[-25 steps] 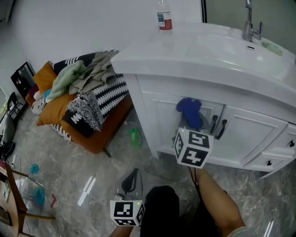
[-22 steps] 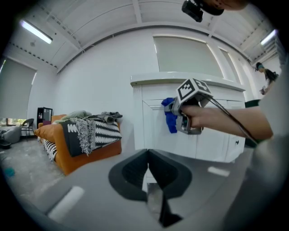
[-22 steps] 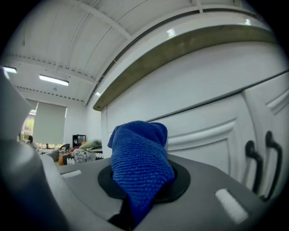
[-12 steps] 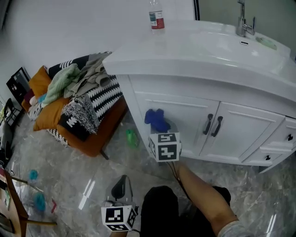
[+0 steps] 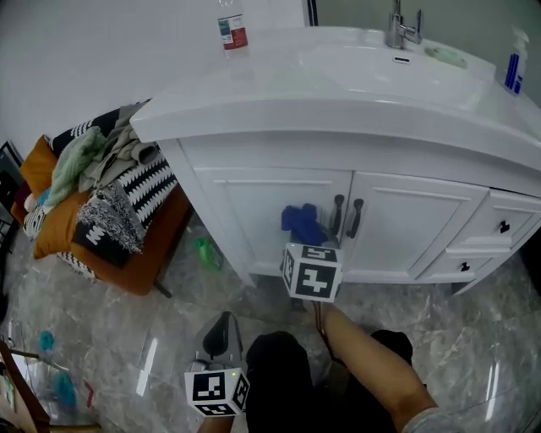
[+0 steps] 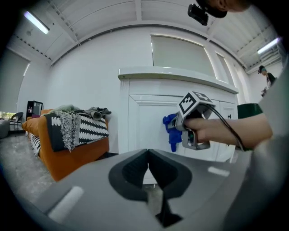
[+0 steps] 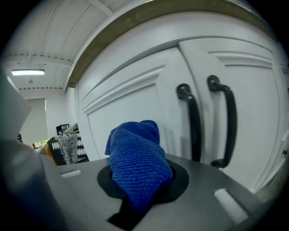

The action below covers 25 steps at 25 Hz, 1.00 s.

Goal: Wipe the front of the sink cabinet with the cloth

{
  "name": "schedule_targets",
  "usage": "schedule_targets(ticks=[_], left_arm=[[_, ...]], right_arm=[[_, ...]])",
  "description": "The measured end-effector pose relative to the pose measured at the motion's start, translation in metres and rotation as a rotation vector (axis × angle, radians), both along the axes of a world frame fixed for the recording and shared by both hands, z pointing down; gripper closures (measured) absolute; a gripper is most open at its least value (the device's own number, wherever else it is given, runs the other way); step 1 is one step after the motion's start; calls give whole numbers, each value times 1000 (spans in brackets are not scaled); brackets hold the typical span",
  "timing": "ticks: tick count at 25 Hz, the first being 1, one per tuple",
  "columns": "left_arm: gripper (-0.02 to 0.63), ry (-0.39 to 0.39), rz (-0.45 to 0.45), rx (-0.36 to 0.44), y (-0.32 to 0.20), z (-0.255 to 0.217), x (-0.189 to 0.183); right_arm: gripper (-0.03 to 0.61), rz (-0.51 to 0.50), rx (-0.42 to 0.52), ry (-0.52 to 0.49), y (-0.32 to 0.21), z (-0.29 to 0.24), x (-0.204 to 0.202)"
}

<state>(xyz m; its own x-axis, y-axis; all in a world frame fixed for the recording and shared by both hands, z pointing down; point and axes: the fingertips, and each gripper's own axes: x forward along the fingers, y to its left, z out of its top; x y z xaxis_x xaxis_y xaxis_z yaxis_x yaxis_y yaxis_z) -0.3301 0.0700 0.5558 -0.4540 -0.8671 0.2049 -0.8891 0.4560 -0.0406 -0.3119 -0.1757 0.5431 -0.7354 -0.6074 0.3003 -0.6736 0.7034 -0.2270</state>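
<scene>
The white sink cabinet [image 5: 254, 207] fills the upper head view, with two black door handles [image 5: 347, 217] at its middle. My right gripper [image 5: 304, 235] is shut on a blue cloth [image 5: 299, 223] and holds it against the left door, just left of the handles. In the right gripper view the cloth [image 7: 137, 155] bulges out of the gripper [image 7: 140, 191], with the handles [image 7: 195, 122] close on its right. My left gripper [image 5: 221, 334] hangs low over the floor, shut on nothing. In the left gripper view its pads [image 6: 148, 173] meet, and the cloth [image 6: 171, 131] shows ahead.
A water bottle [image 5: 231, 30], a faucet [image 5: 397, 25] and a spray bottle [image 5: 514, 68] stand on the countertop. An orange bench [image 5: 127, 262] piled with cushions and clothes sits left of the cabinet. A green object [image 5: 205, 252] lies on the marble floor. Drawers [image 5: 503, 227] are at the right.
The right gripper swept the cloth left across the left door, then back right to beside the handles. The head view has shifted; the left gripper stays low.
</scene>
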Motion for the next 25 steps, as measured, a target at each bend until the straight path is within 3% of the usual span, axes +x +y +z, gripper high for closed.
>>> schedule_targets(ticks=[4, 7, 14, 17, 19, 25], left_arm=[[603, 9, 50, 4, -23, 6, 16], [603, 12, 78, 7, -37, 7, 25], [603, 22, 126, 1, -61, 11, 41], [603, 20, 149, -4, -72, 12, 53], [603, 12, 164, -8, -77, 12, 58], [603, 11, 175, -23, -83, 16, 64]], right_arm=[[515, 14, 34, 35, -5, 8, 32], [515, 19, 131, 52, -2, 0, 52], [517, 6, 216, 26, -13, -17, 100], [517, -1, 223, 9, -19, -20, 112], [514, 48, 231, 4, -31, -21, 128], [515, 82, 208, 65, -65, -10, 137]])
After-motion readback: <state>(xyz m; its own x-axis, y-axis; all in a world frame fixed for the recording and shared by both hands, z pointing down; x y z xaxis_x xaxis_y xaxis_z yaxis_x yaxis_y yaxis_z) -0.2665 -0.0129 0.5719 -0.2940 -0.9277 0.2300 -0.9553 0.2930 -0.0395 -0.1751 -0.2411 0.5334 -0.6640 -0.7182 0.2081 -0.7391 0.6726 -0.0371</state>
